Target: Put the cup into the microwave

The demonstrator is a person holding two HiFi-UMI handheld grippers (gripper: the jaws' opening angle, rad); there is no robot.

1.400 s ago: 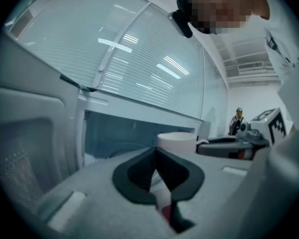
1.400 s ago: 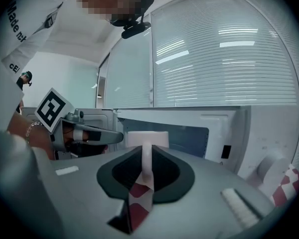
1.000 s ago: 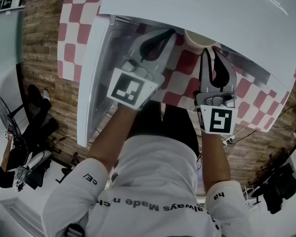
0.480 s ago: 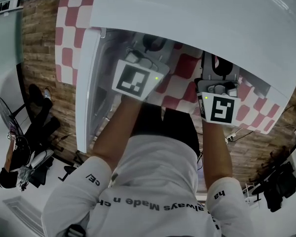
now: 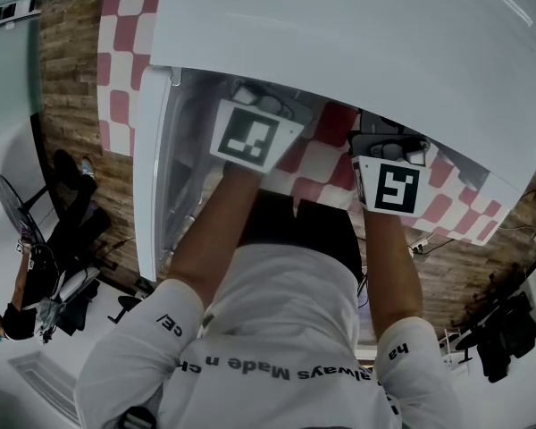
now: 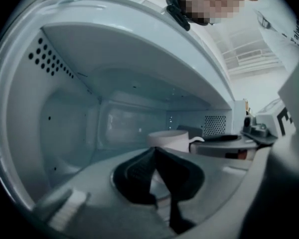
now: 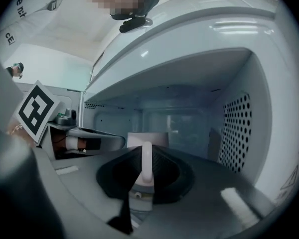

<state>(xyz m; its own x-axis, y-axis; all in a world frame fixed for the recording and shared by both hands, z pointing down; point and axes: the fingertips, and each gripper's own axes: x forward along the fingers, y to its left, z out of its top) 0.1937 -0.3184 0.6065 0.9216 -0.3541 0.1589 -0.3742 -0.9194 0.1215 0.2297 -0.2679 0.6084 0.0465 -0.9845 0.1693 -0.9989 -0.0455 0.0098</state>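
Right gripper view: one cup (image 7: 157, 139) inside one microwave (image 7: 236, 133), handle pinched by right gripper (image 7: 146, 156); left gripper (image 6: 154, 152) fingers together.

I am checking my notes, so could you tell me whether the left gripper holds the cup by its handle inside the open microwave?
Not the left. The right gripper view shows the right gripper closed on the handle of the cup, inside the open microwave. The left gripper is shut on nothing beside it, as its own view shows.
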